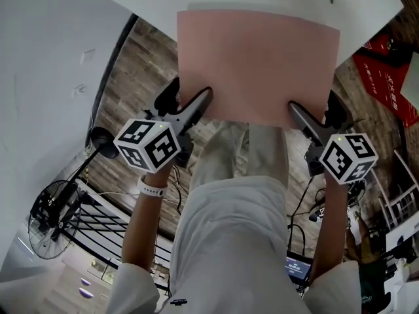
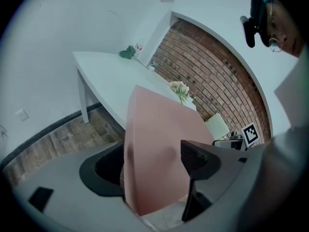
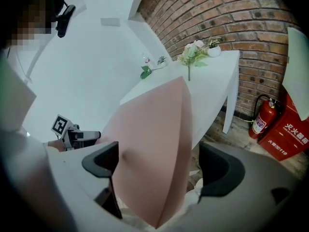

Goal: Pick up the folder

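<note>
Folder [image 1: 258,64] lies between the wide-apart jaws of left claw [image 1: 190,97] and right claw [image 1: 314,112], neither pressing it.

place: office-like room | cues: brick wall [image 3: 231,18], white table [image 3: 215,81], fire extinguisher [image 3: 263,121]

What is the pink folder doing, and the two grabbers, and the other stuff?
left gripper: open, folder between its jaws, not clamped.
right gripper: open, folder between its jaws, not clamped.
folder: closed, near edge inside both grippers' jaws.
fire extinguisher: upright on the floor.
</note>
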Available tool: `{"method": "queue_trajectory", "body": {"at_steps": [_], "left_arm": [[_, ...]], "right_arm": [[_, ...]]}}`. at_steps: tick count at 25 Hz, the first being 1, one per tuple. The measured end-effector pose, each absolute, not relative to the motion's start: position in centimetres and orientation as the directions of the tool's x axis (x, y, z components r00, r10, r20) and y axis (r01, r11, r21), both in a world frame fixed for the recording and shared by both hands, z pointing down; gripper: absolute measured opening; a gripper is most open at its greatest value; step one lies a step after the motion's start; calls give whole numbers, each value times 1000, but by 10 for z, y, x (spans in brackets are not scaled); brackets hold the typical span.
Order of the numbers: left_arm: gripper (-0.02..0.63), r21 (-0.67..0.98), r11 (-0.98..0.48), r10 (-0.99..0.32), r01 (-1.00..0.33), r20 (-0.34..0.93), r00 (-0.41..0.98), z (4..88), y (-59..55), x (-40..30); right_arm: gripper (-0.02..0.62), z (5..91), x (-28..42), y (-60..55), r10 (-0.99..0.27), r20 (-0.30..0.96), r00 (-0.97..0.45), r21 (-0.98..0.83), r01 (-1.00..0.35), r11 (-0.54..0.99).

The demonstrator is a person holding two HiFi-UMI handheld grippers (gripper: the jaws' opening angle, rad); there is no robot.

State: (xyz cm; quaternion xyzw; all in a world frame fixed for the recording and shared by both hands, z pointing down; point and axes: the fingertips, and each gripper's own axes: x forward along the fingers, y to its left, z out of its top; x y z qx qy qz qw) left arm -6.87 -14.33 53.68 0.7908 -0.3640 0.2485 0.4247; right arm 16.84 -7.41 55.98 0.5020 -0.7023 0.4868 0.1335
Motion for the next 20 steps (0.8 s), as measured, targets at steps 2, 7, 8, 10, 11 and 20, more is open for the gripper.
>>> {"method": "queue_trajectory", "body": {"at_steps": [2, 7, 8, 10, 11, 20], "left_arm": [[355, 497, -374, -349, -783, 707, 615, 541, -143, -67], [367, 538, -338, -315, -772, 709, 632, 554, -143, -59], [368, 547, -328, -311, -770, 708, 635, 555, -143, -59], [371, 559, -317, -302, -766, 706, 640, 557, -142, -60], [373, 562, -315, -298, -764, 706, 642, 557, -141, -60], [377, 563, -328, -289, -758, 705, 648, 561, -146, -57]], "right_arm": [[508, 563, 166, -74, -562, 679, -472, -555, -831, 29], [517, 574, 168, -72, -531, 685, -499, -586, -810, 4], [526, 576, 168, -72, -526, 685, -503, -592, -806, -1], [537, 580, 167, -71, -516, 684, -516, -609, -793, -15], [540, 581, 167, -70, -509, 684, -523, -619, -785, -24], [505, 583, 156, -72, -476, 667, -573, -672, -739, -52]]}}
